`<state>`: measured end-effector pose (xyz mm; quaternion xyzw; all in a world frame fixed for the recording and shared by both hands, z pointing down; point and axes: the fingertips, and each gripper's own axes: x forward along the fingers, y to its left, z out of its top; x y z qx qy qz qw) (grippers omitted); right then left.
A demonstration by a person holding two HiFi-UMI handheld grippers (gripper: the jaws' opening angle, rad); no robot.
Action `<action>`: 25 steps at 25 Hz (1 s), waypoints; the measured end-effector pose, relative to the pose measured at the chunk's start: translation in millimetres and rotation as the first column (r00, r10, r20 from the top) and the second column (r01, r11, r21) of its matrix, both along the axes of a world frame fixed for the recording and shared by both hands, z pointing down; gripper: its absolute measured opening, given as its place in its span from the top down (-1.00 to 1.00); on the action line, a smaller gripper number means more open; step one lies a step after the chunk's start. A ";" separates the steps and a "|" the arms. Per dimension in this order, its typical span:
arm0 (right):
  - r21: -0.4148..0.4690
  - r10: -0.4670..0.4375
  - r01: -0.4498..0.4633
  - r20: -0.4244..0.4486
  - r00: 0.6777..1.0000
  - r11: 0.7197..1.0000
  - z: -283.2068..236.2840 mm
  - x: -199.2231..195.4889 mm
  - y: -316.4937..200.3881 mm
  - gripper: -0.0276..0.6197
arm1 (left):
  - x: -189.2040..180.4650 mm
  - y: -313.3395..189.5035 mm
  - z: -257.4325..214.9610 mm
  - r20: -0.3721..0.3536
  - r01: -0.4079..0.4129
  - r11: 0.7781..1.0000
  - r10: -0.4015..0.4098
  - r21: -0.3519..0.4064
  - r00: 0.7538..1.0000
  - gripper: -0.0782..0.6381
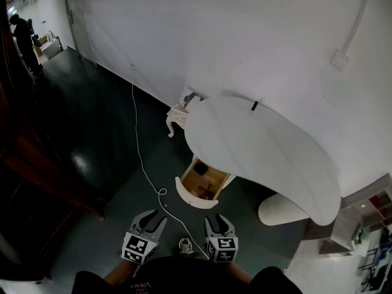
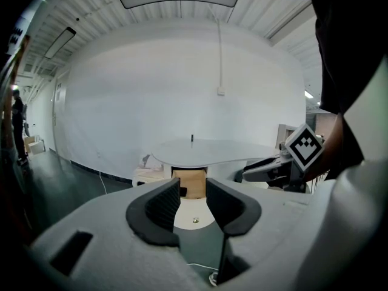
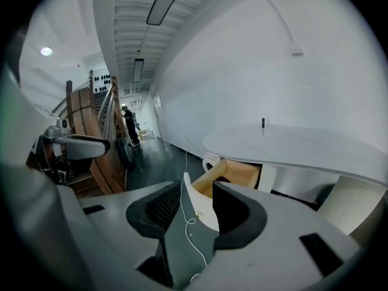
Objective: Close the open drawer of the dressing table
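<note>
The dressing table has a white curved top (image 1: 263, 149) and stands against the white wall. Its drawer (image 1: 199, 188) is pulled out toward me, showing a wooden inside with small dark items. The drawer's white rounded front with a small knob (image 2: 195, 220) shows between the left jaws, and its wooden inside (image 3: 233, 171) shows in the right gripper view. My left gripper (image 1: 153, 218) and right gripper (image 1: 219, 220) hover side by side a little short of the drawer front, apart from it. Both are open with nothing between their fingers.
A white cable (image 1: 139, 152) runs along the dark floor to a spot near the drawer. A small white bench (image 1: 177, 116) stands left of the table, a ribbed white pouf (image 1: 280, 210) at its right. A wooden staircase (image 3: 91, 138) is at the left. A person (image 1: 24, 35) stands far back.
</note>
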<state>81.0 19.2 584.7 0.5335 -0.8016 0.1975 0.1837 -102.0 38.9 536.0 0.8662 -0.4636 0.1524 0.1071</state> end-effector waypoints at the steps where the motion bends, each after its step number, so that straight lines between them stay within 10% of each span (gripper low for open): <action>1: -0.007 -0.008 0.008 0.005 1.000 1.000 2.4 0.3 -4.3 0.40 | 3.0 -5.6 0.4 0.002 0.002 1.000 -0.002 0.003 1.000 0.42; 14: -0.081 0.039 -0.040 -0.021 0.999 0.996 43.3 -12.8 -44.7 0.39 | 5.1 -66.2 4.8 -0.013 -0.061 0.998 0.061 -0.010 0.998 0.42; 25: -0.149 0.264 -0.268 -0.045 0.964 0.952 83.9 -27.4 -72.2 0.36 | -7.2 -125.7 18.2 0.048 -0.290 0.956 0.292 -0.046 0.955 0.42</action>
